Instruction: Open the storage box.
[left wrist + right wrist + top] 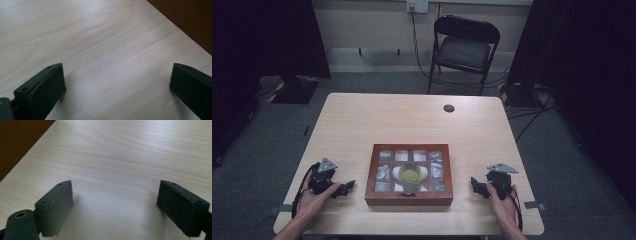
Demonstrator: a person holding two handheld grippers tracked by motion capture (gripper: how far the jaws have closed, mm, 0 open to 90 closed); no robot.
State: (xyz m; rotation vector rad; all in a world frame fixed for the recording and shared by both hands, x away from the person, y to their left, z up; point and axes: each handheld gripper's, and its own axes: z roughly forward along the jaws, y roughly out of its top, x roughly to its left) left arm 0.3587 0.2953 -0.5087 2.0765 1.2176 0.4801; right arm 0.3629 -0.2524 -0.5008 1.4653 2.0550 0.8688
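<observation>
Wooden compartment box [409,175] with glass lid sits closed at table [412,115] front centre. Left claw [345,188] and right claw [475,186] rest either side, jaws spread wide, holding nothing. Likely next: open lid; approach the front clasp [410,191] squarely, steady the box.

Ahead of my grippers, past the light wood table [412,120], I see a black folding chair [464,47] against a pale wall [367,22], grey carpet [257,150] below, and dark curtains [592,75] on both sides.
</observation>
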